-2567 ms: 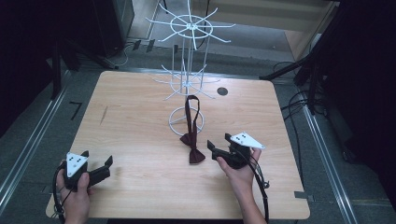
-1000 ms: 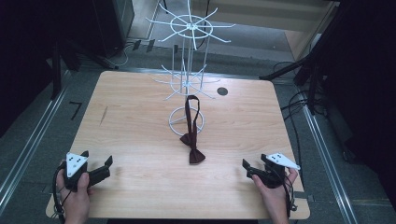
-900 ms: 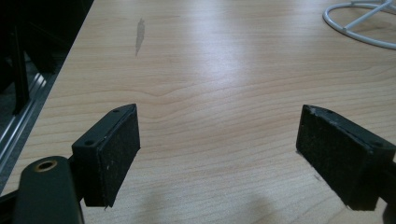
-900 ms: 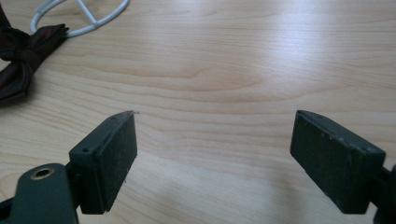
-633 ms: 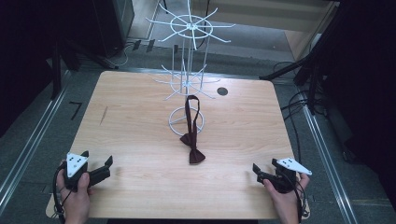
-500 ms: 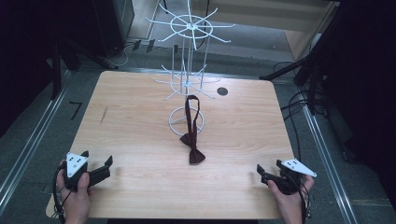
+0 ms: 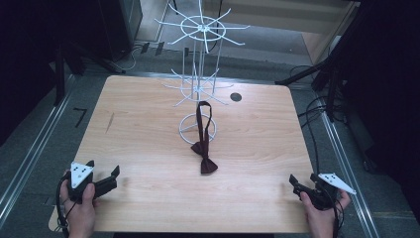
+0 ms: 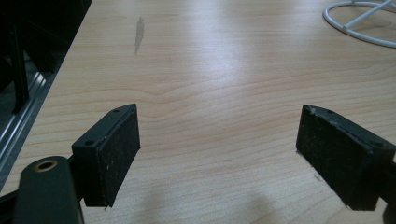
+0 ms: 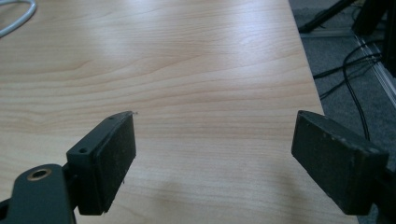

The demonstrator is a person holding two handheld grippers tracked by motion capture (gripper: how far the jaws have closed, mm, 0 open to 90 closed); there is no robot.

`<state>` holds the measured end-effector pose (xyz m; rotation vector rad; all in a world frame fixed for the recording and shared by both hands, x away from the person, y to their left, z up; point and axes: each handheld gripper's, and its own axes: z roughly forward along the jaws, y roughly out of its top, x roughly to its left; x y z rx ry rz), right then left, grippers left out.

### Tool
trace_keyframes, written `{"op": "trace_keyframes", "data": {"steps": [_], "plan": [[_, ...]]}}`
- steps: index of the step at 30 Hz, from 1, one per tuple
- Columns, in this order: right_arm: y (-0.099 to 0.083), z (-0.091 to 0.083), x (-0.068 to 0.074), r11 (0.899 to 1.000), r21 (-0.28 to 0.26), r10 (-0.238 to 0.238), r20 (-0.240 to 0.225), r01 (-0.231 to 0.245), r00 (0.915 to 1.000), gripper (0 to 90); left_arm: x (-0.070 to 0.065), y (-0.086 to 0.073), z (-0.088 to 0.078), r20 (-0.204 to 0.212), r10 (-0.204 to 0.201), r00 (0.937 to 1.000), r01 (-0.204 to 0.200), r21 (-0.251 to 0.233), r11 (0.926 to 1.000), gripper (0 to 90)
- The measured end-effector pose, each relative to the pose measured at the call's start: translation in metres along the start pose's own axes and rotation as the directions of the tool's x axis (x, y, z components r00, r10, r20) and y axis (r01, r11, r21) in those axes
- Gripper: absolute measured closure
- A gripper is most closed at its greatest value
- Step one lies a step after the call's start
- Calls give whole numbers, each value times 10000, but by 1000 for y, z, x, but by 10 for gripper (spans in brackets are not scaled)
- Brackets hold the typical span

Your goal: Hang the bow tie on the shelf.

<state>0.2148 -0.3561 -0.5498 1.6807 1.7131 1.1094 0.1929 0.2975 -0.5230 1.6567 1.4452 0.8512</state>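
Wooden table (image 7: 148, 148); white wire rack (image 7: 198, 89) at far centre. Dark red bow tie (image 7: 204, 158) lies ahead, between both claws, long axis running away from the person. Left gripper (image 7: 101, 181) and right gripper (image 7: 303, 186) gape wide, empty, roughly equidistant.

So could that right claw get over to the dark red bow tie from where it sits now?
Probably yes. The right claw is open at the table's near right corner, and only bare wooden tabletop lies between it and the dark red bow tie beside the white wire stand.
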Motion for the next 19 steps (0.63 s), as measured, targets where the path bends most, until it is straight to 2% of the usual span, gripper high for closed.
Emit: {"op": "trace_keyframes", "data": {"steps": [6, 19], "plan": [[-2, 0, 5, 9997, -37, -238, 119, 239, 9996, 139, 0, 0, 0, 12, -51, 10000, 51, 11, 10000, 144], [-2, 1, 4, 10000, -38, -71, 160, 72, 9998, 139, 1, 1, 1, 5, -46, 10000, 46, 37, 10000, 144]]}}
